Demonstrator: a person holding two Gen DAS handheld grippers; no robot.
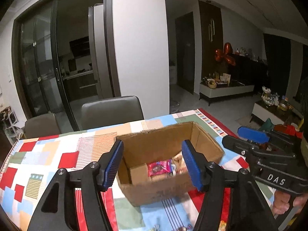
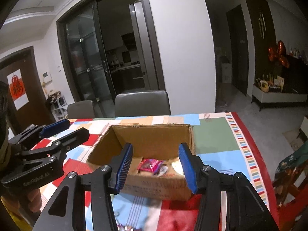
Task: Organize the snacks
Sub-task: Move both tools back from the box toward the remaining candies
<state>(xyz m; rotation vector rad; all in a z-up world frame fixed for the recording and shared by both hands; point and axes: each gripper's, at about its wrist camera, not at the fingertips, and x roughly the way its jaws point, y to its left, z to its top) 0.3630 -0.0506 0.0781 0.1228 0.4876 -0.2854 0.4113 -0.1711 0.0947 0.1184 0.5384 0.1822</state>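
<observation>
An open cardboard box (image 1: pixel 165 140) (image 2: pixel 150 136) stands on the patchwork tablecloth. Inside lie a pink snack packet (image 1: pixel 158 167) (image 2: pixel 149 164) and pale wrapped snacks (image 1: pixel 178 160) (image 2: pixel 177 166). My left gripper (image 1: pixel 153 164) hangs over the box's near wall, open, with nothing between its blue pads. My right gripper (image 2: pixel 155 166) hovers over the same box, open, its jaws empty too. Each gripper shows in the other's view: the right one (image 1: pixel 250 137) at the right edge, the left one (image 2: pixel 63 129) at the left edge. More small wrapped snacks (image 1: pixel 184 227) (image 2: pixel 123 227) lie at the bottom edge.
Two grey chairs (image 1: pixel 112 109) (image 2: pixel 142 103) stand behind the table's far edge. The colourful tablecloth (image 1: pixel 48 154) (image 2: pixel 221 140) spreads to both sides of the box. A hand (image 1: pixel 283 202) holds the right gripper's handle. A wooden chair (image 2: pixel 292 173) stands off the table's right side.
</observation>
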